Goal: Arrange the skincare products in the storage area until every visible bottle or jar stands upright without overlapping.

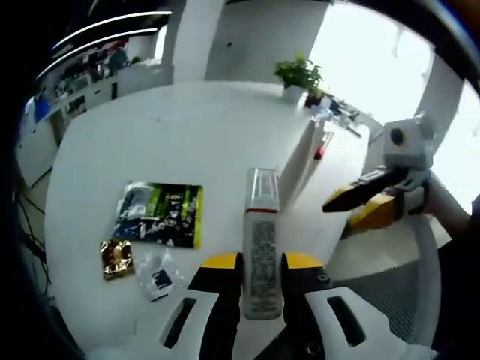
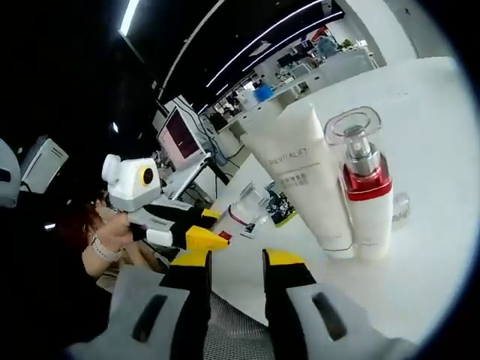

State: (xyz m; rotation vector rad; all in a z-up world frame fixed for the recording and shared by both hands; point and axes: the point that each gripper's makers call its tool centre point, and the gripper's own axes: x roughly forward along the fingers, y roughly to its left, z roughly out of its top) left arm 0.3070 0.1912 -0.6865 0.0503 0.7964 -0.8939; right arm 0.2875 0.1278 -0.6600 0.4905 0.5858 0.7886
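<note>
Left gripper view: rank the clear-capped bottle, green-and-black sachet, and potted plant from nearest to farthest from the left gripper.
1. Clear-capped bottle, between the left gripper's jaws.
2. Green-and-black sachet, flat on the table, to the left.
3. Potted plant, at the table's far edge.

White table [image 1: 187,127], green-and-black sachet [image 1: 161,214], gold packet [image 1: 117,259], white tube [image 2: 300,169], red-collared clear-capped bottle [image 2: 365,184]

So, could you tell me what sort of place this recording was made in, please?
Probably an office or lab workspace. A large white table carries a potted plant, a monitor stands on a stand behind it, and cluttered shelves run under long ceiling strip lights.
</note>
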